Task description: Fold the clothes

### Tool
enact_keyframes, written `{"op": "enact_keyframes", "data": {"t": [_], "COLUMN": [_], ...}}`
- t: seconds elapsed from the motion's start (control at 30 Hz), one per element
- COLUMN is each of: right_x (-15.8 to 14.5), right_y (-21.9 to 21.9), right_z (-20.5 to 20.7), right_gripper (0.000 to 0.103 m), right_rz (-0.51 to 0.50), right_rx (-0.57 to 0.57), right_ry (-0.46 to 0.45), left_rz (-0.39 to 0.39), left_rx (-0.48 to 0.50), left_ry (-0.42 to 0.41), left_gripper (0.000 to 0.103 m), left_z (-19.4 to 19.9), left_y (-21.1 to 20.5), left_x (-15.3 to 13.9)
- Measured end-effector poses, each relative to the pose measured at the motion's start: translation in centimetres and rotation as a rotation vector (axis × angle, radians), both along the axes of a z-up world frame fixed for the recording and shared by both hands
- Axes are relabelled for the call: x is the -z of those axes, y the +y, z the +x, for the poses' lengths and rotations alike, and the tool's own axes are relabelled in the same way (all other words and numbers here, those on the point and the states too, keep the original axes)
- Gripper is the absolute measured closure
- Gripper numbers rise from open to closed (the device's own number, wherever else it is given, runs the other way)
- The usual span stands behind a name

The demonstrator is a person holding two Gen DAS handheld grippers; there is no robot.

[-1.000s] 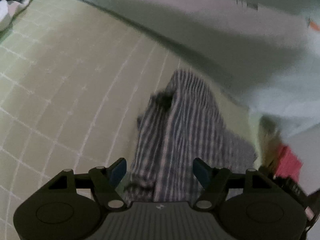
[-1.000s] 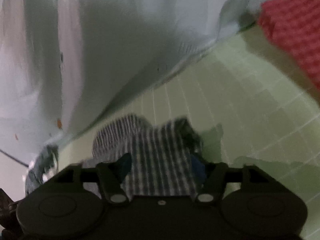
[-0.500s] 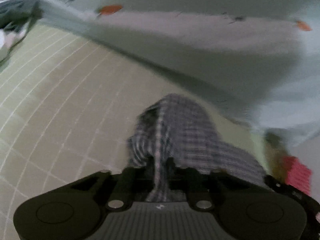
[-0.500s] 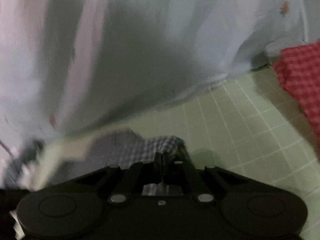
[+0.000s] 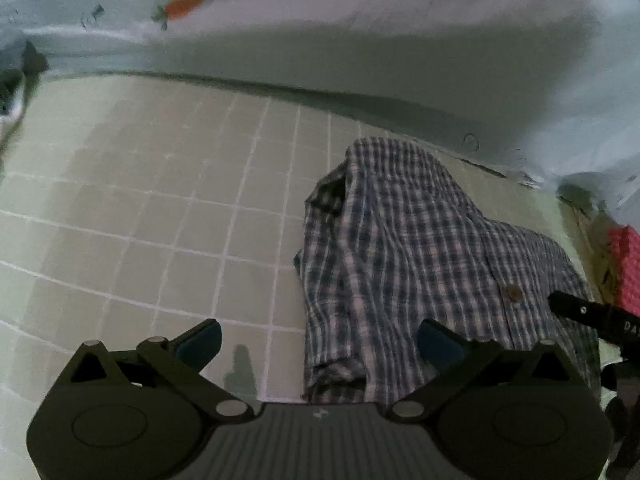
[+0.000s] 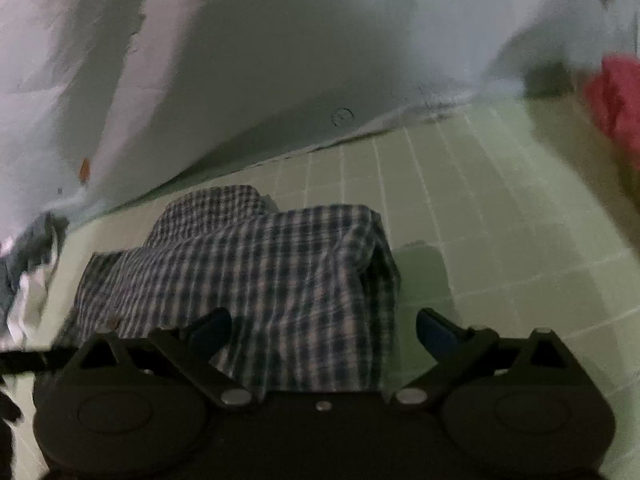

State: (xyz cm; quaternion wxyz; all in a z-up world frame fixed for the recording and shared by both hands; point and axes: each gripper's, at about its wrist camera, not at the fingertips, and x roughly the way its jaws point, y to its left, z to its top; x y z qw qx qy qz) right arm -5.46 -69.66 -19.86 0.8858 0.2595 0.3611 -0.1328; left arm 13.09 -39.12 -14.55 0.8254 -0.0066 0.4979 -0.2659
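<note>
Lying bunched on the pale green gridded mat (image 5: 168, 208), the blue-and-white plaid shirt (image 5: 404, 248) sits just ahead of both of your grippers, not yet folded flat. Your left gripper (image 5: 318, 338) has its fingers (image 5: 200, 340) spread wide and holds nothing; the left finger is over bare mat, while the right one is over the near edge of the shirt. From this side you can see a brown button (image 5: 511, 293) on the right part of the cloth and a dark opening in the fabric at the far left of the heap. Your right gripper (image 6: 324, 330) is likewise spread wide with nothing between its fingers (image 6: 436, 330); its left finger overlaps the near hem of the plaid shirt (image 6: 256, 268) and its right finger hangs over the gridded mat (image 6: 500, 208) just beside the garment's right edge. Whether either finger actually touches the cloth, you cannot tell. Beyond the shirt, a pale sheet printed with small orange carrots (image 5: 360, 32) runs along the far side of the mat. A red textured cloth (image 6: 616, 100) lies at the far right, and a grey and white heap of clothing (image 6: 28, 272) sits at the left edge in the right wrist view.
</note>
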Motion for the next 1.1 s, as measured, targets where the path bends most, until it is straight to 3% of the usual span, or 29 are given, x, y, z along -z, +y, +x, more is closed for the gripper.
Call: {"op": "enact_keyframes", "data": {"t": [0.13,0.43,0.5,0.53,0.57,0.6,0.67,0.7,0.83,1.1], "right_x": [1.2,1.5,1.5,1.5,1.6,1.6,1.3,1.1,-0.2,-4.4], "right_y": [-1.2,-0.4,0.5,1.0,1.3,1.7,2.7,3.1,5.0,6.6], "right_z": [1.4,4.9,5.4,5.7,5.9,5.9,5.4,5.0,2.1,-10.2], "right_gripper": [0.002,0.004,0.018,0.025,0.041,0.052,0.066,0.071,0.076,0.077], "right_rz": [0.057,0.068,0.072,0.082,0.098,0.118,0.14,0.151,0.172,0.222], "right_rx": [0.003,-0.116,-0.151,-0.167,-0.178,-0.177,-0.147,-0.132,-0.094,0.02], "right_ry": [-0.01,-0.021,-0.027,-0.03,-0.033,-0.034,-0.036,-0.039,-0.031,-0.036], "left_rz": [-0.096,-0.154,-0.18,-0.193,-0.206,-0.22,-0.221,-0.211,-0.168,-0.265], "left_rx": [0.025,0.149,0.182,0.199,0.216,0.218,0.217,0.23,0.281,0.321], "left_ry": [0.067,0.047,0.057,0.061,0.066,0.077,0.068,0.052,0.023,0.15], "left_gripper": [0.0,0.002,0.01,0.021,0.037,0.042,0.06,0.063,0.077,0.081], "left_z": [2.0,4.4,4.2,4.1,4.0,3.7,2.8,2.0,-1.7,-10.2], "left_y": [-0.1,-2.3,-2.6,-2.7,-2.9,-2.9,-2.9,-2.8,-1.8,0.0], "left_x": [1.1,2.5,2.6,2.6,2.6,2.6,2.1,1.7,-0.1,-2.6]}}
